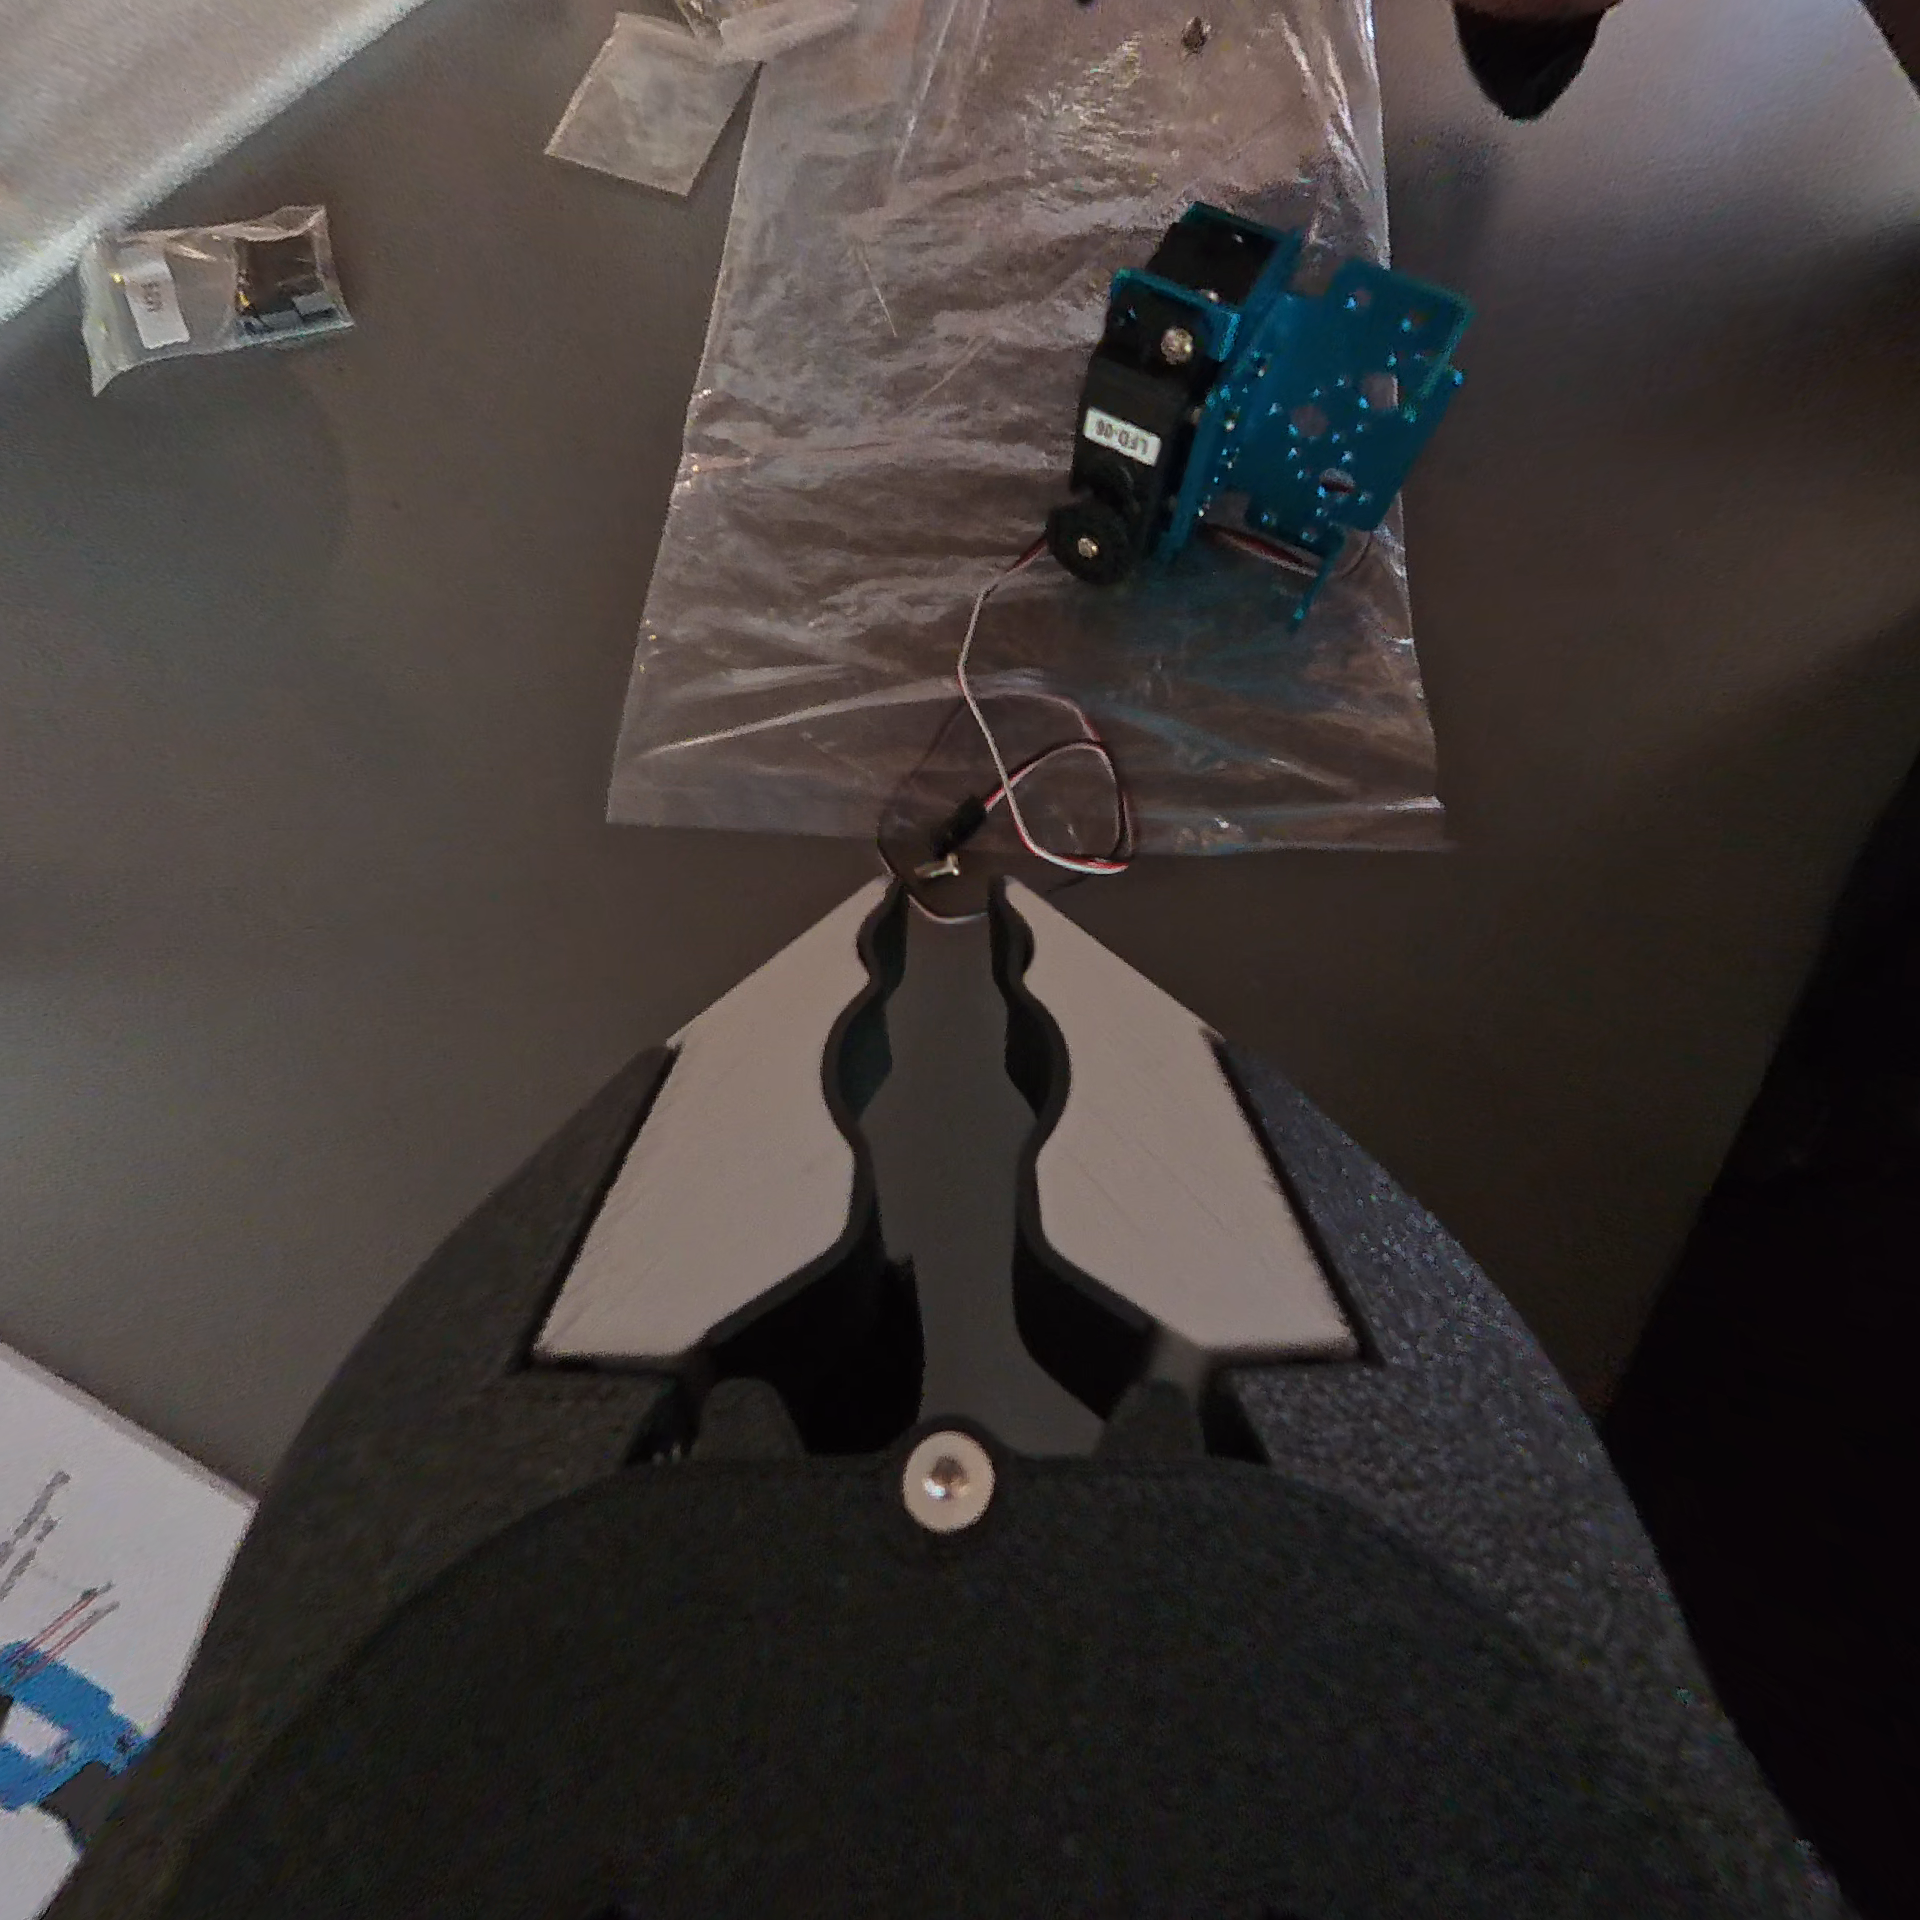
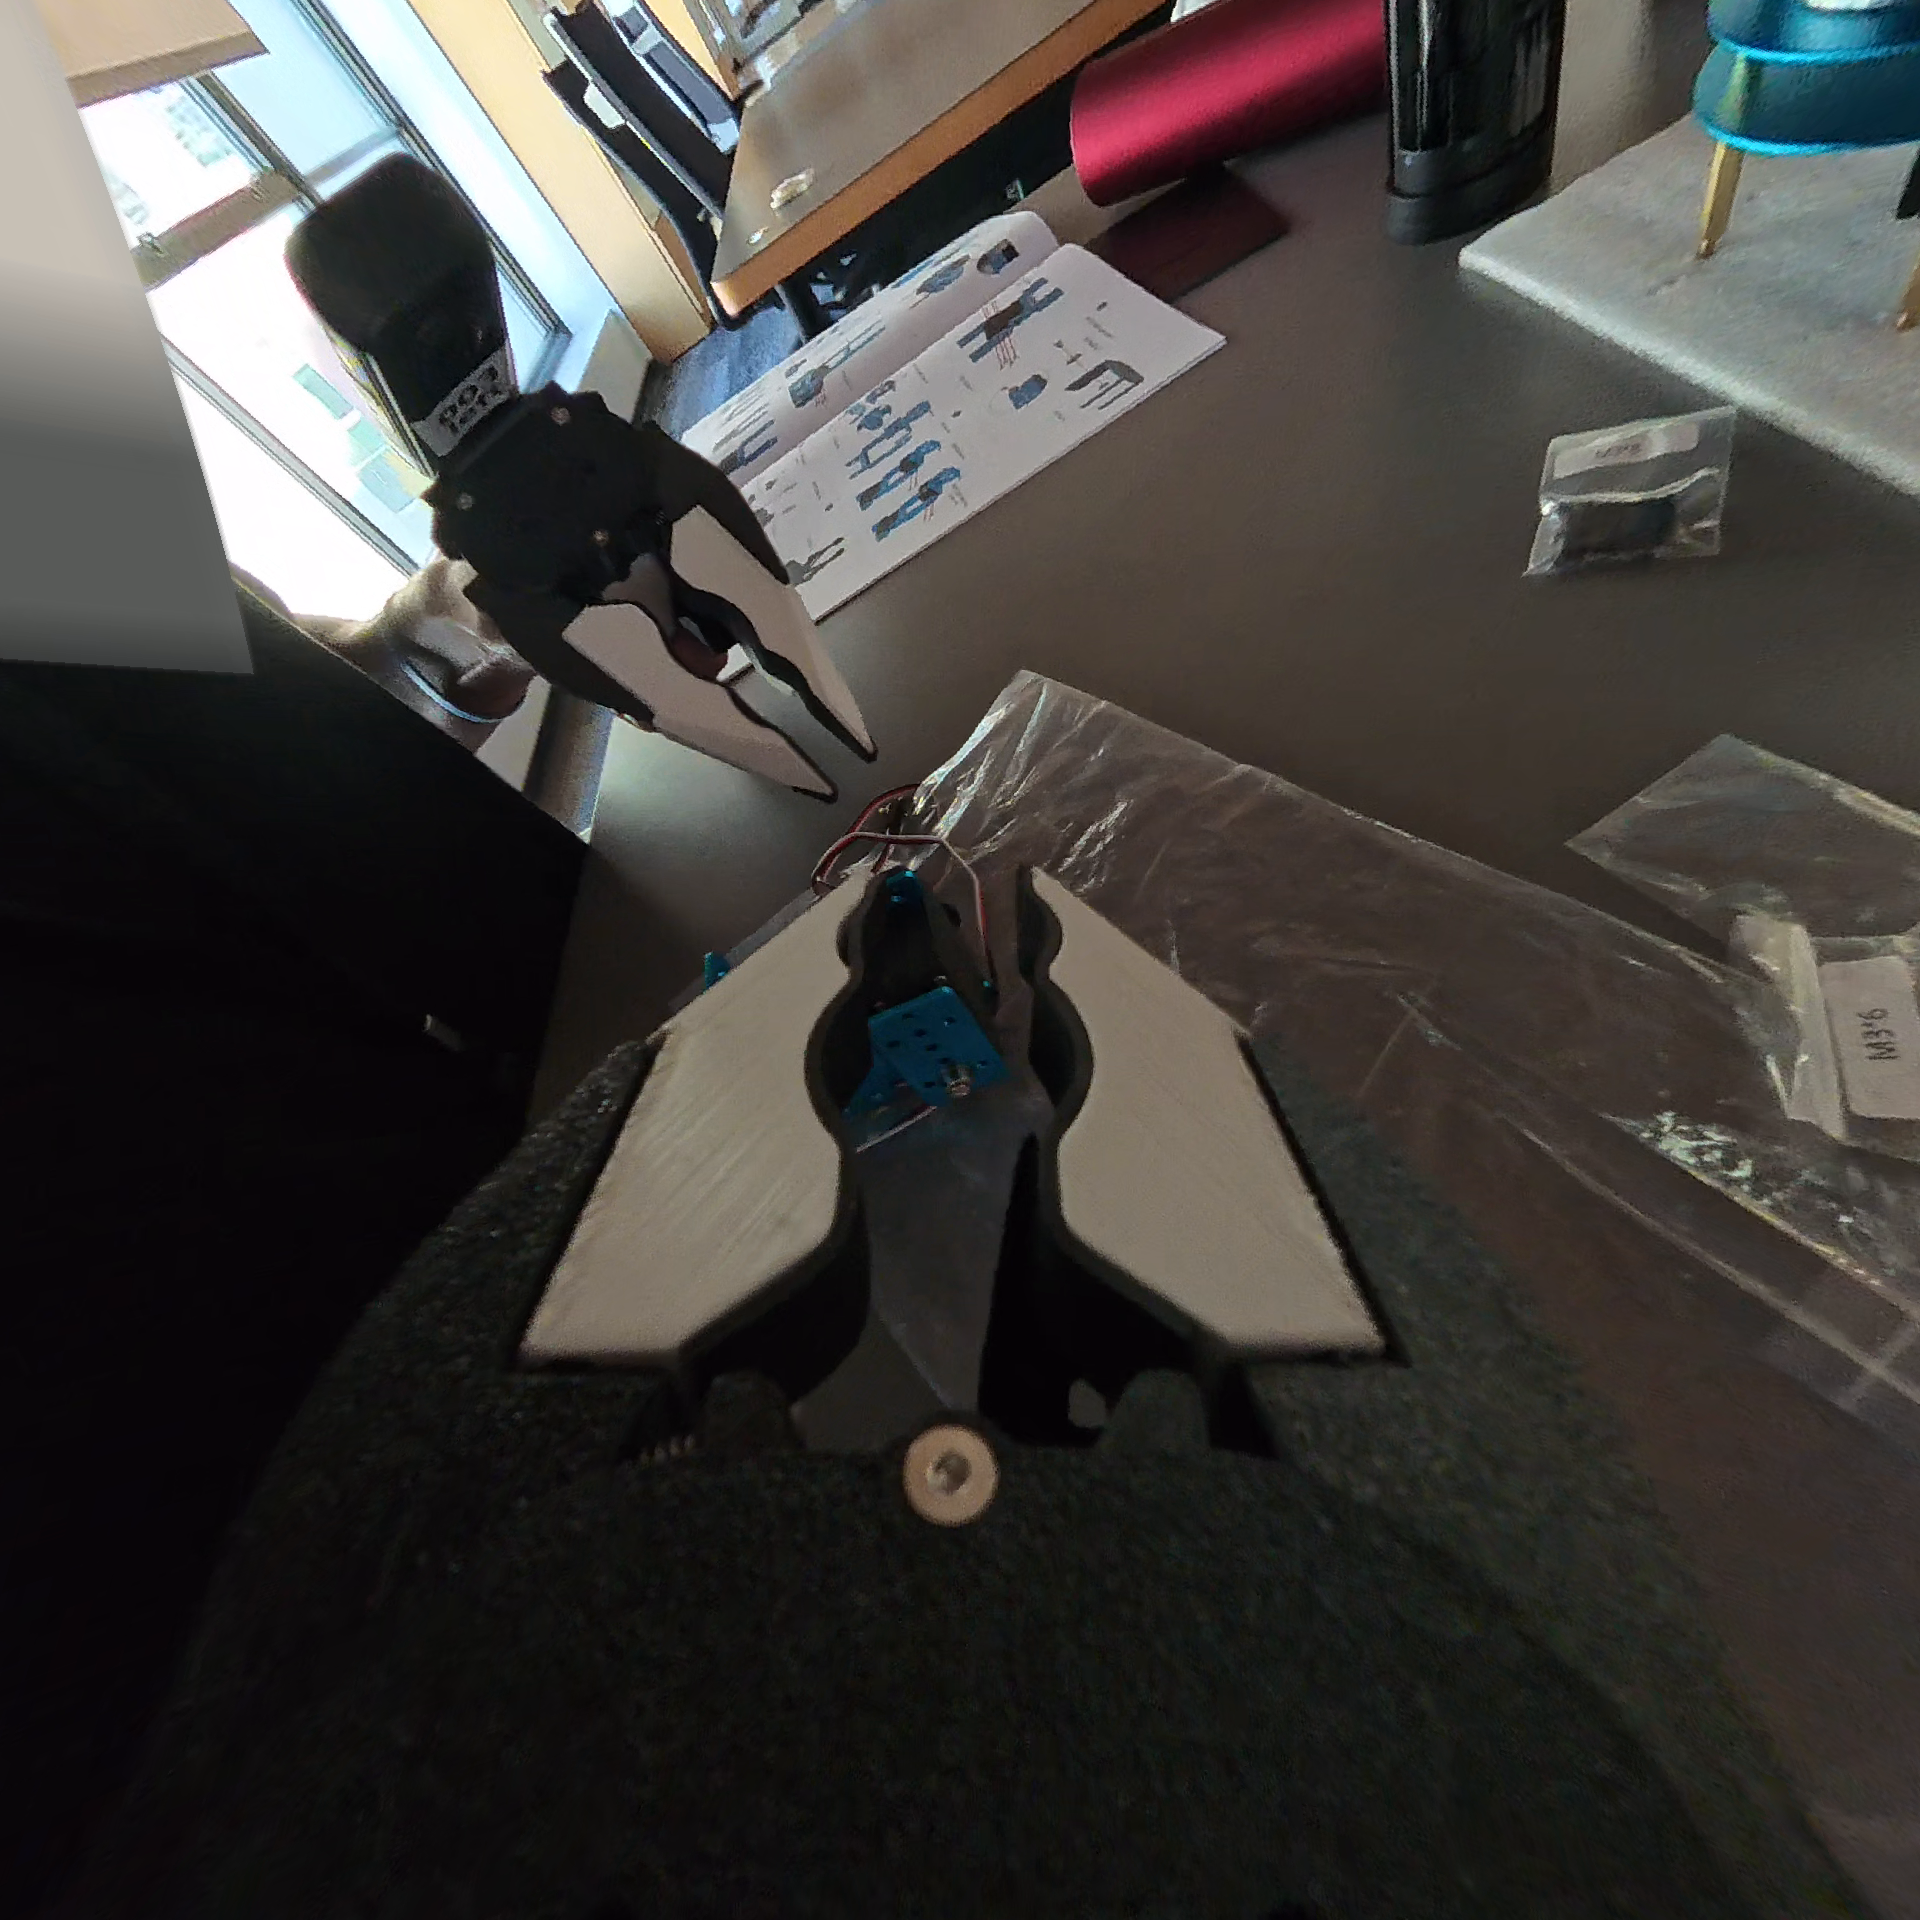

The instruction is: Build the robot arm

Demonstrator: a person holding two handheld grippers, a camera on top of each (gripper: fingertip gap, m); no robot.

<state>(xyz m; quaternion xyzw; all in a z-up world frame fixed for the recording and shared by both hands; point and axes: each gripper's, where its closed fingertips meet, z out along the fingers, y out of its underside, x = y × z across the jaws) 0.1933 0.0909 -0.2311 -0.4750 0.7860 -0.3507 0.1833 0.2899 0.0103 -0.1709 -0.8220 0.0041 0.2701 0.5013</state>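
Where servo lead coils off clear bag's near edge: left gripper narrowly parted, empty, beside plug. Right gripper straddling blue servo bracket; grip uncertain.

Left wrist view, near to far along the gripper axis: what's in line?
left gripper → coiled servo wire with its plug → clear plastic bag → servo in blue bracket, lying on the bag, right of the axis → small empty clear bag.

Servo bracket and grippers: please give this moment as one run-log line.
left gripper: jaws open, tips at servo wire | right gripper: jaws open, blue servo bracket seen between them | bracket on clear plastic bag
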